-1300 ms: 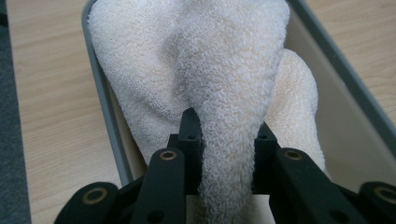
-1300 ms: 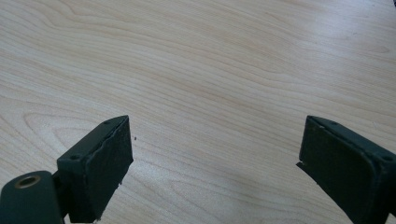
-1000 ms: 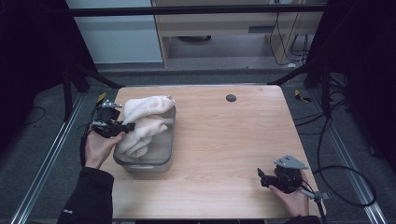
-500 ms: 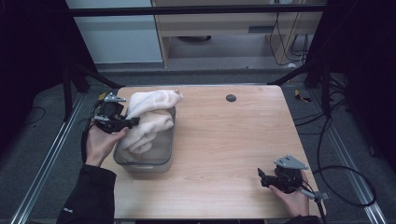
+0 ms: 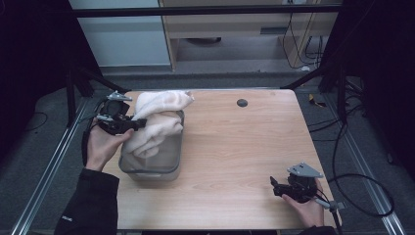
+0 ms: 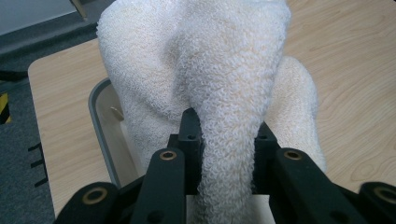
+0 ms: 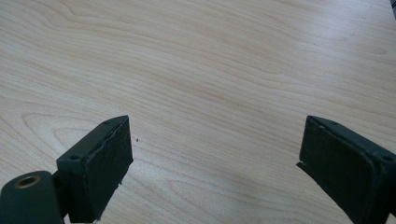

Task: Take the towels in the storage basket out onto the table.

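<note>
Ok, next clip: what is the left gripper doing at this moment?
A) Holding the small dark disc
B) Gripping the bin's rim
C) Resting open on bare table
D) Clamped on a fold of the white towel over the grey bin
D: in the left gripper view, the left gripper has its jaws closed on a fold of the white towel, above the grey bin.

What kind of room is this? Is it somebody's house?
Probably not a house: it looks like a lab or workshop. A bare wooden table stands in a black metal frame, cables trail across the grey floor, and a person's hands hold grippers.
</note>
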A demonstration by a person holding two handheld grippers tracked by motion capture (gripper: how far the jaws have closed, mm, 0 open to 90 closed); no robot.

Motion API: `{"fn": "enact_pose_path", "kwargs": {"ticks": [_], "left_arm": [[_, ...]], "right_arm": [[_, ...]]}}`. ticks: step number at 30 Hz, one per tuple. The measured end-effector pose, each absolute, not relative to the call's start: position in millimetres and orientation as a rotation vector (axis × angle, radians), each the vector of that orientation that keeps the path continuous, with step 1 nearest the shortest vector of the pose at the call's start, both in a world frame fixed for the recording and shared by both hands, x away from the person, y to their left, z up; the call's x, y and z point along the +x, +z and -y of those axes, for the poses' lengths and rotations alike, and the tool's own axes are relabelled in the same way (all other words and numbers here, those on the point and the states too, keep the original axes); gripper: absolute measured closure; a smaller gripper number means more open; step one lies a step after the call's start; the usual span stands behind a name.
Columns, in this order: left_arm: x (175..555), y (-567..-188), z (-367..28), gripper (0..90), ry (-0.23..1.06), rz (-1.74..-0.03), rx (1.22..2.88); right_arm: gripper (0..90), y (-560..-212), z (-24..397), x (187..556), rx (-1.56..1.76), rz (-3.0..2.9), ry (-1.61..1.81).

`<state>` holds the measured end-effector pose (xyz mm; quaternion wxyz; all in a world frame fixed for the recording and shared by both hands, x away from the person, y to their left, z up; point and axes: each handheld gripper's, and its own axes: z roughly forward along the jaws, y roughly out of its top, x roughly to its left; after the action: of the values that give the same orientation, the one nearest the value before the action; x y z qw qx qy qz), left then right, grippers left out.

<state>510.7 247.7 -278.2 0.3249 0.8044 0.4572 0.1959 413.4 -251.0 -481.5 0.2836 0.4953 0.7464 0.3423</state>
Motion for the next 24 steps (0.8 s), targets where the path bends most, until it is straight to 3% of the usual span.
{"fn": "enact_pose_path", "kwargs": {"ticks": [24], "left_arm": [[490,-242,-220,72.4,0.528,-1.075,2.168]], "right_arm": [[9.4,-480,252,413,1.323,-1.993,0.92]]}}
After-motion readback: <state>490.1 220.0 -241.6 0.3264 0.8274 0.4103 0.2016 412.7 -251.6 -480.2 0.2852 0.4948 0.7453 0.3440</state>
